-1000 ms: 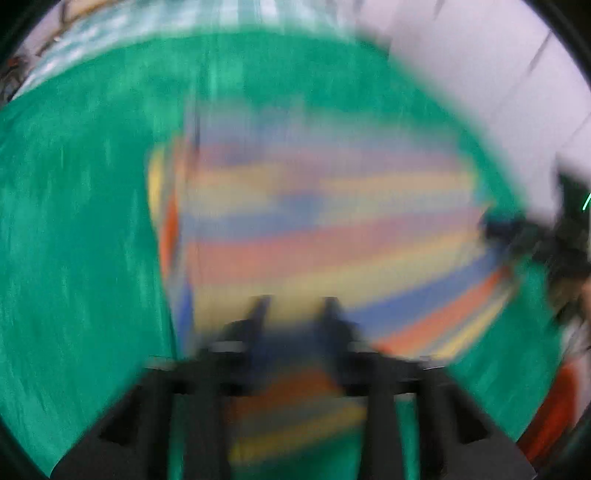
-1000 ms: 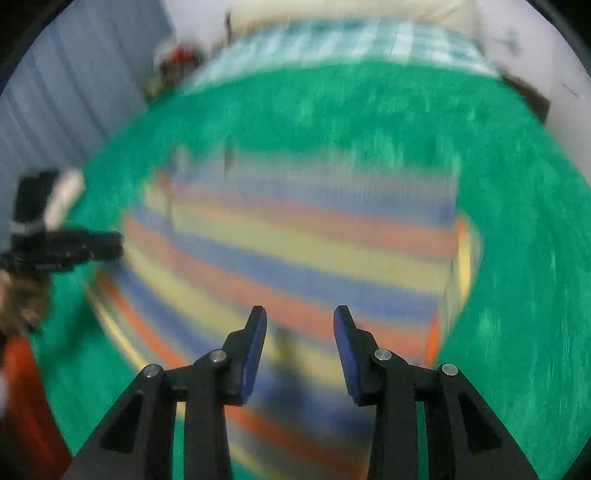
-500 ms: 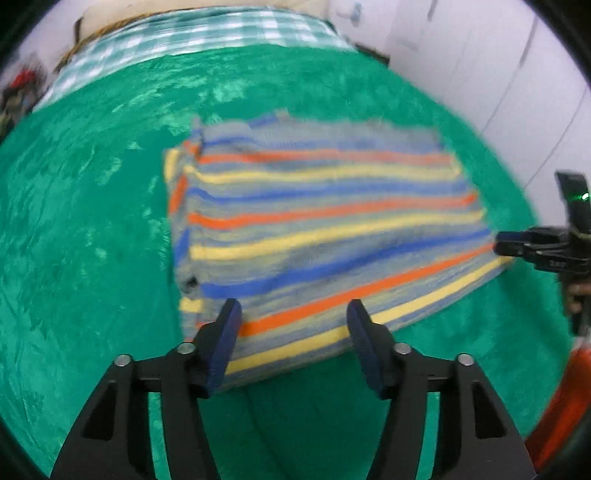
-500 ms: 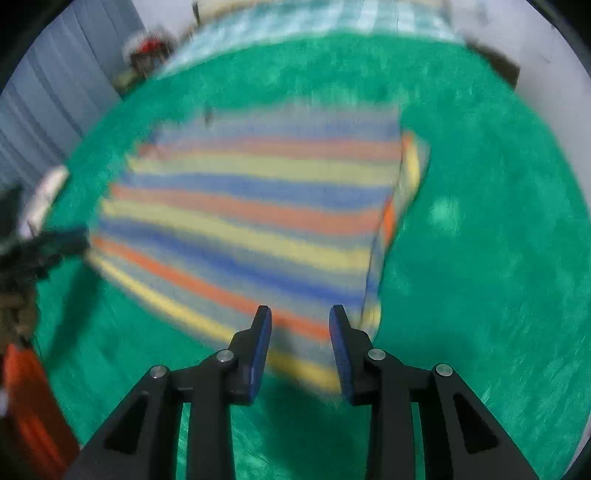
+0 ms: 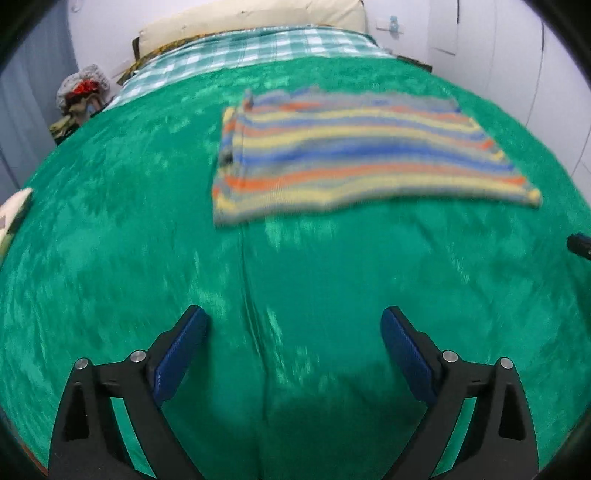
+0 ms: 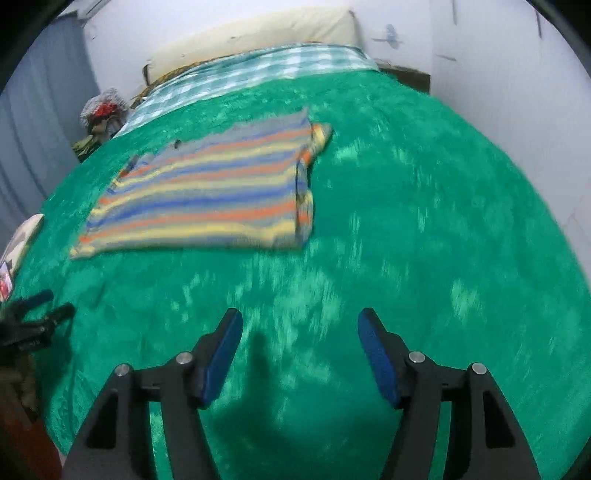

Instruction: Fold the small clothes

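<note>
A folded striped garment (image 5: 354, 158), in blue, orange, yellow and grey, lies flat on the green blanket (image 5: 295, 295); it also shows in the right wrist view (image 6: 207, 199), with a folded edge on its right side. My left gripper (image 5: 293, 350) is open and empty, well short of the garment's near edge. My right gripper (image 6: 299, 350) is open and empty, short of the garment and to its right. The left gripper's fingers (image 6: 44, 314) show at the left edge of the right wrist view.
A checked sheet (image 5: 258, 51) and a cream pillow (image 5: 251, 18) lie at the far end of the bed. A heap of clothes (image 5: 81, 92) sits at the far left. White walls (image 5: 517, 55) stand to the right.
Both grippers opened wide, let go of the garment and pulled back from it. The garment now lies flat and further away in both views.
</note>
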The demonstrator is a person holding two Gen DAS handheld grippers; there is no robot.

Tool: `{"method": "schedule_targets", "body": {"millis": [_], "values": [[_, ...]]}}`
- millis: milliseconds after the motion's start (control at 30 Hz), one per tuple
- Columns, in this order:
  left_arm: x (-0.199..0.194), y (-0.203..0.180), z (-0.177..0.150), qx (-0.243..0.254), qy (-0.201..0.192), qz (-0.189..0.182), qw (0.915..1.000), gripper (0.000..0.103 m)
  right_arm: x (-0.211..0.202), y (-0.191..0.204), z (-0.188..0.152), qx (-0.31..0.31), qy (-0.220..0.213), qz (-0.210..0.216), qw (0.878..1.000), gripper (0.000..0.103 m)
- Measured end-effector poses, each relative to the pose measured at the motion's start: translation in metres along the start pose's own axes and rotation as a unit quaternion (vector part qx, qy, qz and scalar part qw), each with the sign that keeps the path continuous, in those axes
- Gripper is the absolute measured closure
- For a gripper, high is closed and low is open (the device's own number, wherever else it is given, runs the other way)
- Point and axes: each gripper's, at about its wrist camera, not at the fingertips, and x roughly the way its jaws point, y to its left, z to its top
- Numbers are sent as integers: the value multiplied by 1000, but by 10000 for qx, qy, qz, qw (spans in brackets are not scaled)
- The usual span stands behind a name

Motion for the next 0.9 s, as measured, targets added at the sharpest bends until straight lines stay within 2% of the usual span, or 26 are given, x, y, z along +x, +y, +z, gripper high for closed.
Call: {"method": "schedule_targets", "body": {"millis": [67,200,367,900], "values": [[4,0,-11,-68,-132,-64,9999,3,7,1,-15,48,5,-74,10000,37],[6,9,-17,-203,-196,-264,9993,1,16,4,-22,-105,-175,-65,9998,31],[3,6,-22,-170,-361,-222,9990,1,21,5,-30,-191,-355,70,9992,22],[5,5,-24,-162,-407,-224,9988,1,25,9,-29,-357,-393,-108,9985,20]]}}
